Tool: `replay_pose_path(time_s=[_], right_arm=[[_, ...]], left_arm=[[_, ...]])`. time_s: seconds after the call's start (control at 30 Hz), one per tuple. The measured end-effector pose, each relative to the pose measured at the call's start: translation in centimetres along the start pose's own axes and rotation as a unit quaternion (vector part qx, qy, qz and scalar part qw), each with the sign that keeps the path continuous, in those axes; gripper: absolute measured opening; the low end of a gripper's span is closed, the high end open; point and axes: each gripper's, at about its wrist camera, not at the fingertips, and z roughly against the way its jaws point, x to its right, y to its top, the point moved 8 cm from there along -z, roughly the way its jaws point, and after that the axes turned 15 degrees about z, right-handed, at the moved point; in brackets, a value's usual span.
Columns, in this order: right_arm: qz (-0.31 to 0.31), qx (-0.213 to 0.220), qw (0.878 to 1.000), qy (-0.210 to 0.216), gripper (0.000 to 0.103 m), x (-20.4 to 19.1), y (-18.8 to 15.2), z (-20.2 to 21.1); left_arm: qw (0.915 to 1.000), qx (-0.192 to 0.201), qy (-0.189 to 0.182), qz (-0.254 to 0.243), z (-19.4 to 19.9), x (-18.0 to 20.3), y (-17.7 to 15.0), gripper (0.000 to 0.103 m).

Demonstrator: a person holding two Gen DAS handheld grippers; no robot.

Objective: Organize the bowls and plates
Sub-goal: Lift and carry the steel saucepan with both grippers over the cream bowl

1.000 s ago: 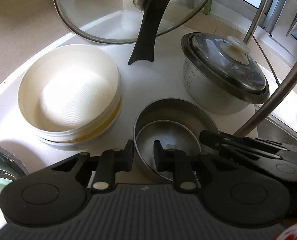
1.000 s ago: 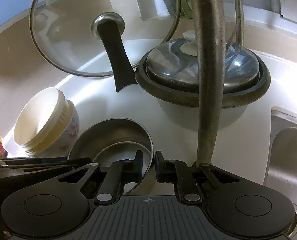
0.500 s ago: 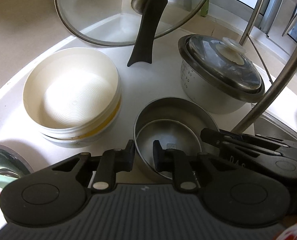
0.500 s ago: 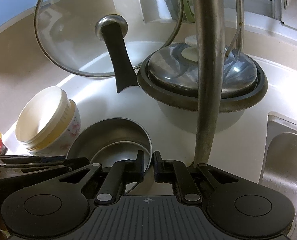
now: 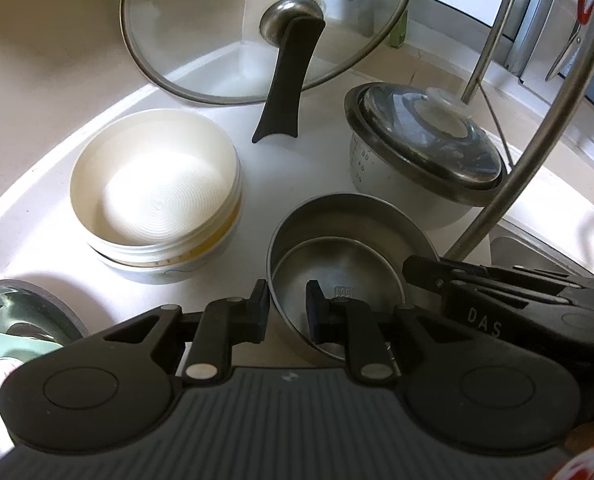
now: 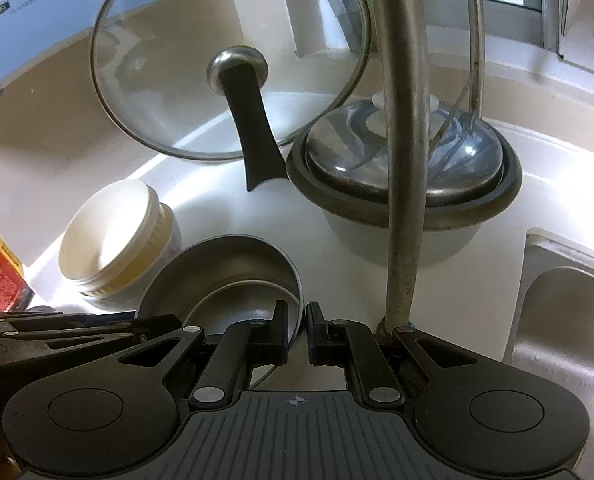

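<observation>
Mostly white corner countertop — tan wall

Bright daylight — glare blows out the white bowl; fisheye bends the edges, corners dark.

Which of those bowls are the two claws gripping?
The steel bowl, nested with a smaller one. Left claw and right claw pinch opposite rims. The stacked white ribbed bowls sit untouched.

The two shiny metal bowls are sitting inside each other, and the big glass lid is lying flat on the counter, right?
Not quite. The metal bowls are nested, but the glass lid stands tilted on its edge against the corner wall, not flat. The left wrist view shows it.
</observation>
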Motion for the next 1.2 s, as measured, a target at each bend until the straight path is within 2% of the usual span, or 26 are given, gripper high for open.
replay_pose_path(time_s=[0.47, 1.2], right_arm=[[0.013, 0.024, 1.000, 0.011, 0.009, -1.3, 0.9, 3.0], [0.045, 0.059, 0.997, 0.035, 0.009, -4.5, 4.5, 4.9]], left_arm=[[0.9995, 0.032, -0.004, 0.005, 3.7, 0.0, 0.1, 0.017], [0.9957, 0.090, 0.009, 0.021, 7.7, -1.4, 1.5, 0.017]])
